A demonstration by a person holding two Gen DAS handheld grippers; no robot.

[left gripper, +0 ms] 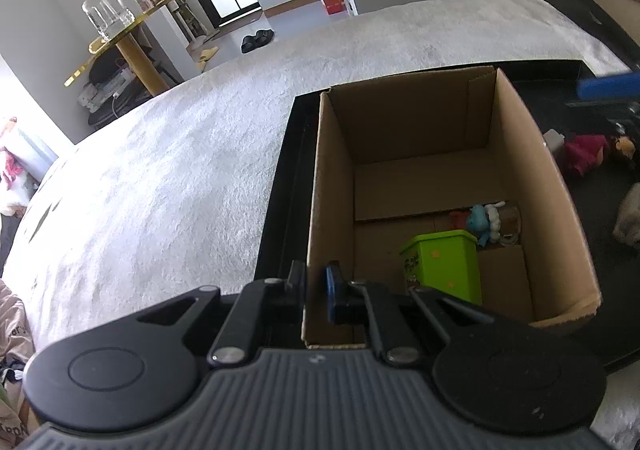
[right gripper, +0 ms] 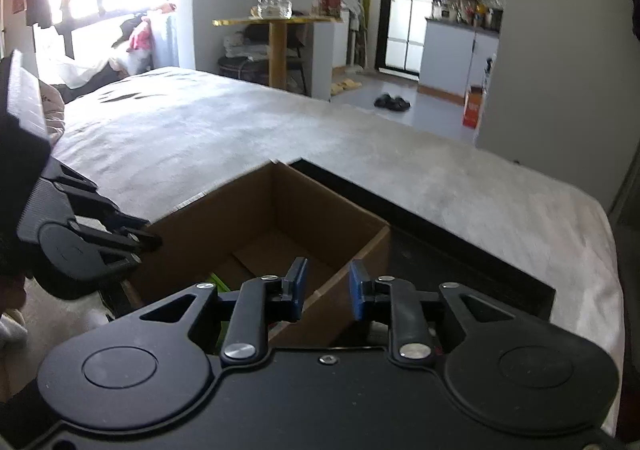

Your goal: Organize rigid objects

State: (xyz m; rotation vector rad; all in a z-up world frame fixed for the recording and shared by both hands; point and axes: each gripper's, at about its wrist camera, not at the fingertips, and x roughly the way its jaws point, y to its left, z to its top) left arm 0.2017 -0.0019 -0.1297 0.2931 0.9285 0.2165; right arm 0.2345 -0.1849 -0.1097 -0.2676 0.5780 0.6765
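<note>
An open cardboard box (left gripper: 420, 177) stands on a black tray (left gripper: 280, 209) on a white blanket. My left gripper (left gripper: 316, 286) is shut on the box's near left wall, one finger outside and one inside. Inside the box lie a green container (left gripper: 444, 266) and a small blue and white figurine (left gripper: 486, 223). In the right wrist view my right gripper (right gripper: 328, 290) hovers above the box (right gripper: 248, 209) at its right wall, jaws drawn in, nothing between the blue pads. The left gripper (right gripper: 156, 242) shows at the left there. A blue pad (left gripper: 608, 87) of the right gripper pokes in at the far right.
On the tray to the right of the box lie a doll in a red dress (left gripper: 588, 155), a small white block (left gripper: 554, 139) and something pale and fluffy (left gripper: 630, 217). The white blanket (left gripper: 180, 169) spreads to the left and behind. A gold shelf with a glass jar (left gripper: 106, 9) stands beyond it.
</note>
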